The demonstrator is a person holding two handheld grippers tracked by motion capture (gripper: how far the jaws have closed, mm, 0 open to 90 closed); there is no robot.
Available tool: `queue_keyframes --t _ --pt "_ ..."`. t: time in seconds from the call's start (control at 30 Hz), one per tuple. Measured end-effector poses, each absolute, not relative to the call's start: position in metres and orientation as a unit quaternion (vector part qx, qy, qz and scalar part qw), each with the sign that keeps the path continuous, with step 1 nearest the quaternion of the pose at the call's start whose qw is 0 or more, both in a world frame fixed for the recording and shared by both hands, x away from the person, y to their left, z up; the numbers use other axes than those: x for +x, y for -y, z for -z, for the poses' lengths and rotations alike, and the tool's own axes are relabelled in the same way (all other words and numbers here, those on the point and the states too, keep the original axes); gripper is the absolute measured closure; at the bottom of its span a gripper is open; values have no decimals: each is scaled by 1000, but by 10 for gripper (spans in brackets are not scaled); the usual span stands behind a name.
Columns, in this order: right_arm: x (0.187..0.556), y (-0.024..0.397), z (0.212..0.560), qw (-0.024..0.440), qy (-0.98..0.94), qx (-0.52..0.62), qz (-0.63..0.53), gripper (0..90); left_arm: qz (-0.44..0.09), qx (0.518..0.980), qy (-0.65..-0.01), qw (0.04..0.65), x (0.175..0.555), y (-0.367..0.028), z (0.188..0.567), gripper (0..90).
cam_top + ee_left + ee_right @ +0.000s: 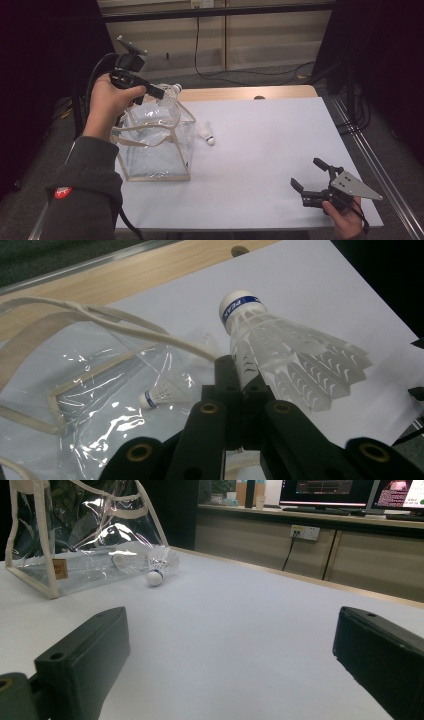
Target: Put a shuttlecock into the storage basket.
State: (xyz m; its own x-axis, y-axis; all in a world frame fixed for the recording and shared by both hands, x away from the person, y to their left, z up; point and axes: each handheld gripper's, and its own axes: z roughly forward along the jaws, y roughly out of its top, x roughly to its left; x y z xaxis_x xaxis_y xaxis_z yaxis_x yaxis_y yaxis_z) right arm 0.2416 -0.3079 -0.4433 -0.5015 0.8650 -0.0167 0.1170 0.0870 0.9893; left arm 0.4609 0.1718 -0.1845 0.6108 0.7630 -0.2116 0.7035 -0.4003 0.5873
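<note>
My left gripper (161,92) hangs over the open top of a clear plastic bag (155,150) with beige trim, at the table's left. It is shut on a white shuttlecock (280,355), pinching its feather skirt, with the blue-banded cork pointing away from the jaws. A second shuttlecock (159,396) lies inside the bag on its bottom. A third shuttlecock (207,134) lies on the white table just right of the bag, also seen as the shuttlecock (160,565) in the right gripper view. My right gripper (306,172) rests low at the table's front right, open, with nothing between its jaws (232,630).
The white table top (260,145) has a wooden strip (240,93) along its far edge. The bag's loose strap handles (125,325) curl around its opening. Cables run across the floor beyond the table. A metal rail (380,170) runs along the right side.
</note>
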Motion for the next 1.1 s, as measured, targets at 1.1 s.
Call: queue_keyframes --t 1.1 --pt "241 308 443 331 -658 373 -564 17 -66 810 -490 315 468 -204 206 900"
